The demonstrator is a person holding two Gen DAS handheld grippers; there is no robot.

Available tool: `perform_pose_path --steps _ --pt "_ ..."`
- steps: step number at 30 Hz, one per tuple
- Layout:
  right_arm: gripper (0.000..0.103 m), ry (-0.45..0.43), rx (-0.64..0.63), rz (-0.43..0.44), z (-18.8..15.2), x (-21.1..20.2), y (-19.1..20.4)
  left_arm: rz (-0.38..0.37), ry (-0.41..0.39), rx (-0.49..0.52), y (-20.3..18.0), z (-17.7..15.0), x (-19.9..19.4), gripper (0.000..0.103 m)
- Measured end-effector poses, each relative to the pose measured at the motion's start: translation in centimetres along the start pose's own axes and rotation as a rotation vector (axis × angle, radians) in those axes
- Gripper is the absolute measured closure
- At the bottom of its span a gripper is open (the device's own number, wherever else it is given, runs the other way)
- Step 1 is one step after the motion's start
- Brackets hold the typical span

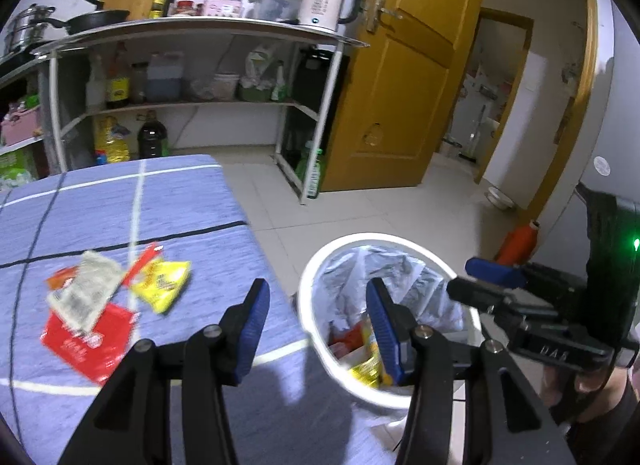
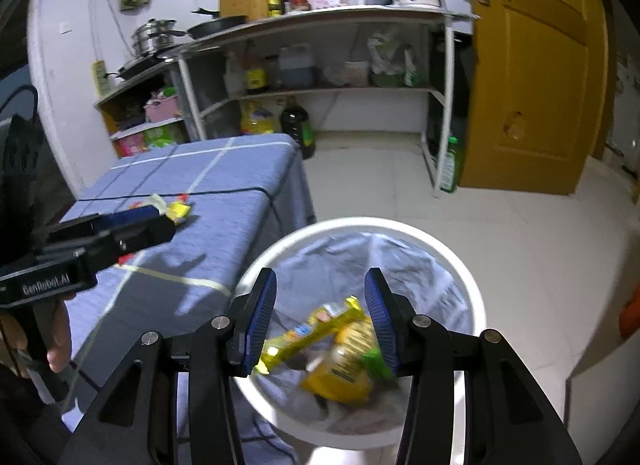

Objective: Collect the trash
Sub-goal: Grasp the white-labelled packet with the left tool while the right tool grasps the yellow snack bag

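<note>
Wrappers lie on the blue checked table point(image 1: 192, 201): a red packet point(image 1: 86, 339), a grey-white packet point(image 1: 86, 293), a yellow packet point(image 1: 162, 279) and a red strip point(image 1: 142, 263). The white bin point(image 1: 310, 285) with a clear liner stands beside the table's right edge. My left gripper point(image 1: 318, 325) is open and empty over the table's edge. My right gripper point(image 2: 320, 319) is open above the bin point(image 2: 470, 285). A yellow wrapper point(image 2: 316, 329) and a yellow packet point(image 2: 348, 369) show blurred in the bin below it. The right gripper also shows in the left wrist view point(image 1: 480, 277).
A white shelf unit point(image 1: 208, 29) with a kettle point(image 1: 326, 1), pans and bottles stands behind the table. A yellow door point(image 1: 404, 77) stands open at the right. An orange bottle point(image 1: 518, 243) and a bowl point(image 1: 498, 197) are on the tiled floor.
</note>
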State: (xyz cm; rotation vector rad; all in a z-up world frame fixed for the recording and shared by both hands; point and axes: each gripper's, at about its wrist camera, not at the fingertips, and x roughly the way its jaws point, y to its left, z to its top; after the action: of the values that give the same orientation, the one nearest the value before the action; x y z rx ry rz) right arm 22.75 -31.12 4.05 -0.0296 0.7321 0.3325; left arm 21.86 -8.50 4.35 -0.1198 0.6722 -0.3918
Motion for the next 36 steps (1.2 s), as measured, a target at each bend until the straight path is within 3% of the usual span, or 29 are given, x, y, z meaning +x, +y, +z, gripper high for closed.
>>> perform_pose_path --steps 19,25,36 --pt "0.056 0.034 -0.199 0.172 2.6 4.5 11.2 0.196 -0.005 -0.116 11.2 -3.3 -5.3 0.048" --pt "0.056 0.061 -0.234 0.206 3.5 6.8 13.7 0.22 0.015 -0.129 13.9 -2.9 -4.3 0.048" --pt "0.056 0.109 -0.246 0.23 5.2 10.9 15.1 0.231 0.069 -0.055 15.9 -0.9 -0.6 0.048"
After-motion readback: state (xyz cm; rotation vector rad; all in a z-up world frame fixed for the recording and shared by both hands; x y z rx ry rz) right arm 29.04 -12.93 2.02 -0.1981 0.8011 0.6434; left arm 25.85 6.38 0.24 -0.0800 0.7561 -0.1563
